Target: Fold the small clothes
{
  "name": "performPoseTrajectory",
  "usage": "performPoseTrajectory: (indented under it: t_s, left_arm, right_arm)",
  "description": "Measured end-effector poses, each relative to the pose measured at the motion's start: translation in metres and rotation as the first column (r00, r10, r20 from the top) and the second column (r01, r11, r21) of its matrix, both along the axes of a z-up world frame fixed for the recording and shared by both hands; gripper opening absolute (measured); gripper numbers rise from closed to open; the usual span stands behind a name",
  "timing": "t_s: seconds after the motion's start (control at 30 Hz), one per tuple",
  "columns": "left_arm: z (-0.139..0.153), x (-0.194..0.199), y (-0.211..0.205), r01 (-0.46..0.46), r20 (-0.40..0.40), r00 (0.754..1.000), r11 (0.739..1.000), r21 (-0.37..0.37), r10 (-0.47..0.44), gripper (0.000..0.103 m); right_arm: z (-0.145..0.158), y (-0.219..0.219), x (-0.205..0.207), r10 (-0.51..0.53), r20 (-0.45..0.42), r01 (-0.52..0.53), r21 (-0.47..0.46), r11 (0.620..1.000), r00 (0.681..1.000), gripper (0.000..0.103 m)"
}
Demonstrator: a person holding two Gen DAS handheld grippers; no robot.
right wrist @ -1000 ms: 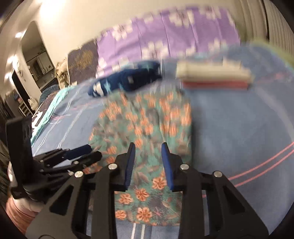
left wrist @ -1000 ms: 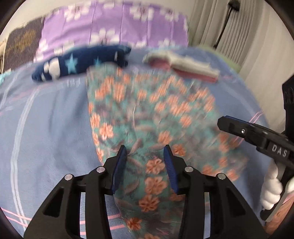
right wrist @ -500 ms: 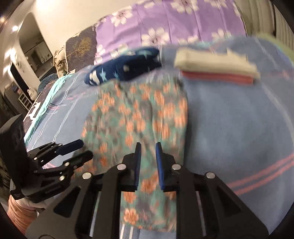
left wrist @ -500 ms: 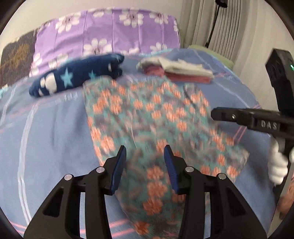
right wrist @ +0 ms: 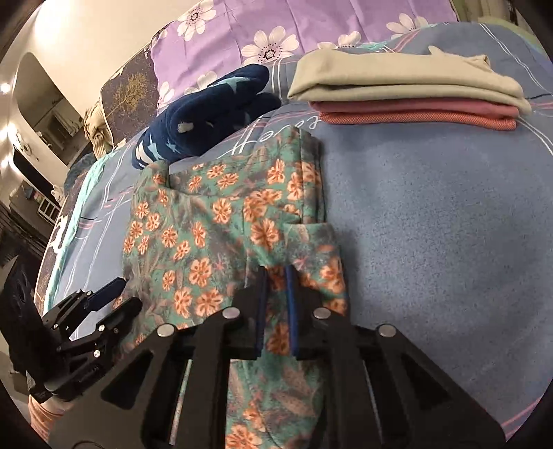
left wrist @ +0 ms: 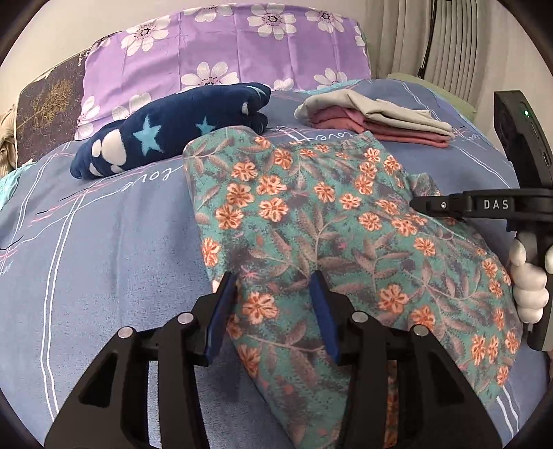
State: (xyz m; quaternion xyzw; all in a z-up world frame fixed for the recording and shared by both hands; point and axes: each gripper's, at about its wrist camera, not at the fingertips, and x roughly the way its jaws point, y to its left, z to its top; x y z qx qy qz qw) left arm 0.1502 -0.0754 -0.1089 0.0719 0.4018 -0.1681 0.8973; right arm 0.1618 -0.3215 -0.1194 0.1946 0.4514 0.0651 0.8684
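Pinching the floral garment point(right wrist: 214, 221) in the right claw point(right wrist: 275, 276), left claw point(left wrist: 273, 286) spread wide above it

— What's behind the bed?
— A plain cream wall point(left wrist: 69, 31), with pale pleated curtains point(left wrist: 449, 45) hanging at the right and a black cable point(left wrist: 427, 41) running down them.
— And left?
— An arched doorway point(right wrist: 38, 89), bright ceiling spots point(right wrist: 5, 88), dim shelving point(right wrist: 45, 207) beyond.
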Motion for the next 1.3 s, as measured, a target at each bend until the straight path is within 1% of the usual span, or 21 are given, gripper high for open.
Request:
performPoseTrajectory:
  t_s: [0.03, 0.1, 0.17, 0.2, 0.23, 0.27, 0.3, 0.37, 0.43, 0.47, 0.53, 0.57, 0.6, 0.63, 0.7, 0.73, 0.8, 0.87, 1.07, 1.2, 1.3]
  left_arm:
    - [-0.001, 0.000, -0.001, 0.000, 0.000, 1.000, 1.000, -0.002, 0.000, 0.047]
    - [-0.001, -0.002, 0.002, -0.001, -0.006, 1.000, 1.000, -0.031, 0.000, 0.047]
    - [-0.001, -0.004, 0.005, -0.004, -0.011, 1.000, 0.999, -0.053, 0.003, 0.047]
    - [0.000, -0.003, 0.008, -0.005, -0.014, 1.000, 0.998, -0.061, 0.005, 0.048]
    - [0.001, -0.001, 0.012, -0.011, -0.018, 1.000, 0.997, -0.074, 0.010, 0.048]
    - [0.004, 0.000, 0.016, -0.023, -0.026, 0.999, 0.995, -0.097, 0.020, 0.048]
    - [0.009, -0.002, 0.022, -0.032, -0.033, 0.999, 0.989, -0.143, 0.027, 0.048]
    - [0.014, -0.003, 0.029, -0.030, -0.040, 0.999, 0.981, -0.194, 0.023, 0.049]
    - [0.016, 0.000, 0.033, -0.040, -0.049, 0.998, 0.980, -0.194, 0.031, 0.055]
    - [0.014, 0.002, 0.035, -0.045, -0.055, 0.998, 0.982, -0.185, 0.035, 0.055]
    - [0.006, 0.009, 0.038, -0.045, -0.110, 0.994, 0.982, -0.185, 0.025, 0.058]
    - [-0.002, 0.013, 0.039, -0.040, -0.148, 0.989, 0.978, -0.205, 0.010, 0.059]
    - [-0.006, 0.014, 0.039, -0.035, -0.156, 0.988, 0.975, -0.220, 0.000, 0.063]
    - [-0.009, 0.014, 0.039, -0.022, -0.154, 0.988, 0.972, -0.234, -0.014, 0.067]
    - [-0.010, 0.017, 0.037, -0.004, -0.161, 0.986, 0.969, -0.248, -0.037, 0.070]
    - [-0.010, 0.018, 0.036, 0.002, -0.164, 0.986, 0.969, -0.245, -0.043, 0.071]
    - [-0.010, 0.023, 0.031, 0.021, -0.163, 0.985, 0.972, -0.232, -0.060, 0.072]
    - [-0.011, 0.028, 0.026, 0.030, -0.164, 0.984, 0.971, -0.237, -0.071, 0.072]
    - [-0.013, 0.048, 0.022, 0.036, -0.173, 0.981, 0.953, -0.300, -0.091, 0.072]
    - [-0.014, 0.057, 0.015, 0.055, -0.169, 0.980, 0.956, -0.289, -0.108, 0.064]
    - [-0.014, 0.057, 0.013, 0.068, -0.162, 0.980, 0.962, -0.266, -0.114, 0.063]
  right_arm:
    - [0.001, -0.001, 0.000, -0.003, -0.001, 0.003, 0.011, 1.000, 1.000, 0.009]
    - [0.004, -0.005, -0.005, -0.008, 0.002, 0.007, 0.041, 0.999, 1.000, 0.011]
    - [0.011, -0.012, -0.015, -0.022, 0.006, 0.022, 0.076, 0.997, 1.000, 0.015]
    - [0.017, -0.015, -0.023, -0.030, 0.012, 0.029, 0.082, 0.996, 0.999, 0.027]
    - [0.022, -0.018, -0.029, -0.036, 0.018, 0.034, 0.079, 0.996, 0.999, 0.036]
    - [0.029, -0.021, -0.039, -0.041, 0.032, 0.039, 0.064, 0.997, 0.999, 0.047]
    - [0.032, -0.022, -0.043, -0.038, 0.038, 0.036, 0.054, 0.998, 0.999, 0.048]
    - [0.036, -0.026, -0.053, -0.023, 0.038, 0.022, 0.043, 0.999, 0.999, 0.049]
    - [0.031, -0.031, -0.058, -0.007, 0.014, 0.006, 0.089, 0.996, 1.000, 0.050]
    - [0.025, -0.035, -0.058, 0.001, -0.010, 0.000, 0.130, 0.991, 1.000, 0.051]
    - [0.017, -0.038, -0.058, 0.012, -0.038, -0.005, 0.168, 0.986, 0.999, 0.055]
    - [0.010, -0.039, -0.058, 0.028, -0.060, -0.016, 0.197, 0.980, 0.998, 0.058]
    - [0.005, -0.037, -0.057, 0.041, -0.064, -0.026, 0.219, 0.975, 0.997, 0.060]
    - [0.001, -0.038, -0.056, 0.047, -0.062, -0.031, 0.238, 0.971, 0.997, 0.061]
    - [-0.002, -0.042, -0.052, 0.046, -0.061, -0.027, 0.278, 0.960, 0.997, 0.061]
    - [-0.003, -0.044, -0.049, 0.048, -0.065, -0.026, 0.305, 0.952, 0.997, 0.061]
    - [-0.004, -0.045, -0.043, 0.056, -0.069, -0.030, 0.330, 0.944, 0.996, 0.061]
    - [-0.005, -0.045, -0.037, 0.070, -0.065, -0.043, 0.344, 0.938, 0.995, 0.061]
    - [-0.005, -0.033, -0.017, 0.111, -0.046, -0.089, 0.338, 0.937, 0.993, 0.061]
    - [-0.003, -0.022, -0.002, 0.132, -0.036, -0.115, 0.300, 0.947, 0.991, 0.061]
    - [-0.004, -0.019, -0.001, 0.150, -0.011, -0.142, 0.273, 0.952, 0.989, 0.060]
